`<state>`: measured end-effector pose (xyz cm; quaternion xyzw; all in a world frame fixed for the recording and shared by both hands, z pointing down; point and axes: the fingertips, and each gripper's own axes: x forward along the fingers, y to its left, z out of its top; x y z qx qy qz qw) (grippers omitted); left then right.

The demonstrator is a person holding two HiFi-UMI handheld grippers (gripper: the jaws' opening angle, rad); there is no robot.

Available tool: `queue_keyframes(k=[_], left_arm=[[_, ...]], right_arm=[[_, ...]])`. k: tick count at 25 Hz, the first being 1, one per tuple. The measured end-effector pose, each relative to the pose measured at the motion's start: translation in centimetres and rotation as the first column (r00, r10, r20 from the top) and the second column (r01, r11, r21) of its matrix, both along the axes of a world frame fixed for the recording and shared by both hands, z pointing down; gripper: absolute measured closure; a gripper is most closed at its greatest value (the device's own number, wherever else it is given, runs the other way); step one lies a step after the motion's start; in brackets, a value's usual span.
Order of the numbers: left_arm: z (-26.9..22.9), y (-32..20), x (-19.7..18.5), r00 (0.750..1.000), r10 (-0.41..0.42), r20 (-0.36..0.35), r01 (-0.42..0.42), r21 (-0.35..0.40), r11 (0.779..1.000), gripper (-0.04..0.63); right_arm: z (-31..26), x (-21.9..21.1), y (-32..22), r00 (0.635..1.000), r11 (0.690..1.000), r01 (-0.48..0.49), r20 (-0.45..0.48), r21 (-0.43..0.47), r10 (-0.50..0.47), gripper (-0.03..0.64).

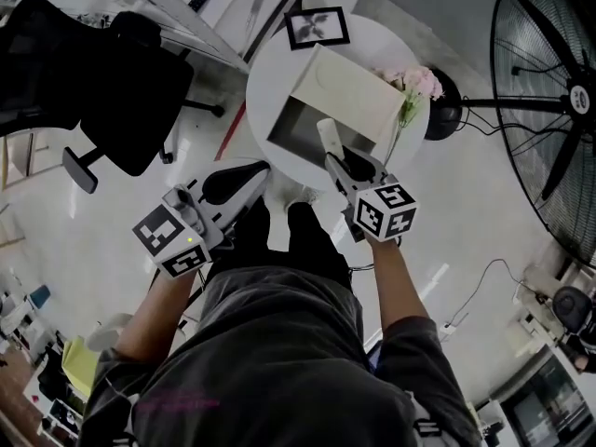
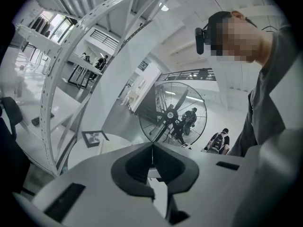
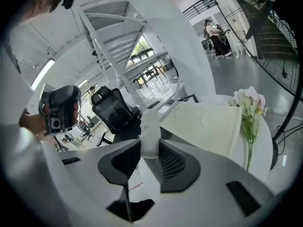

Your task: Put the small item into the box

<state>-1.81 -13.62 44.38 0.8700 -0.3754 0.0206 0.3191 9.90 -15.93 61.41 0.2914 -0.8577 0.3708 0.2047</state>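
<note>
Right gripper view: right hand-held gripper (image 3: 149, 149) pinches smooth white rounded item (image 3: 150, 126); left hand-held gripper (image 2: 152, 149) closed.

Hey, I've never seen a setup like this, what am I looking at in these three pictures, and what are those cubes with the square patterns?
No robot here: a person holds a two-jaw gripper in each hand; the marked cubes are part of them. One picture comes from a camera on the person's head, looking steeply down; the other two from cameras riding on the grippers. On the round white table stand an open box, a picture frame and pink flowers. The right gripper is shut on a small white item near the box; the left gripper is shut and empty.
</note>
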Motion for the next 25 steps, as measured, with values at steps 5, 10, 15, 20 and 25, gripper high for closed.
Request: queue_keyframes(k=[5, 10, 15, 20, 25], left_arm=[[1.2, 0.2, -1.1, 1.0, -0.026, -0.012, 0.025, -0.025, 0.999, 0.577], [2.2, 0.3, -2.7, 0.999, -0.05, -0.023, 0.049, -0.046, 0.998, 0.577], [3.0, -0.1, -4.3, 0.997, -0.064, -0.032, 0.062, -0.055, 0.997, 0.577], [3.5, -0.1, -4.8, 0.997, -0.07, -0.038, 0.067, -0.067, 0.995, 0.577], [3.8, -0.1, -5.0, 0.997, -0.069, -0.035, 0.067, -0.076, 0.995, 0.577]], right_arm=[[3.6, -0.6, -0.2, 0.989, 0.997, 0.078, -0.127, -0.02, -0.08, 0.488], [6.4, -1.3, -0.3, 0.952, 0.985, 0.168, -0.254, -0.036, -0.171, 0.488], [8.9, -2.1, -0.4, 0.882, 0.964, 0.261, -0.394, -0.052, -0.259, 0.488], [10.8, -2.3, -0.5, 0.817, 0.949, 0.305, -0.492, -0.074, -0.301, 0.488], [12.3, -2.3, -0.5, 0.789, 0.946, 0.31, -0.528, -0.098, -0.313, 0.488]])
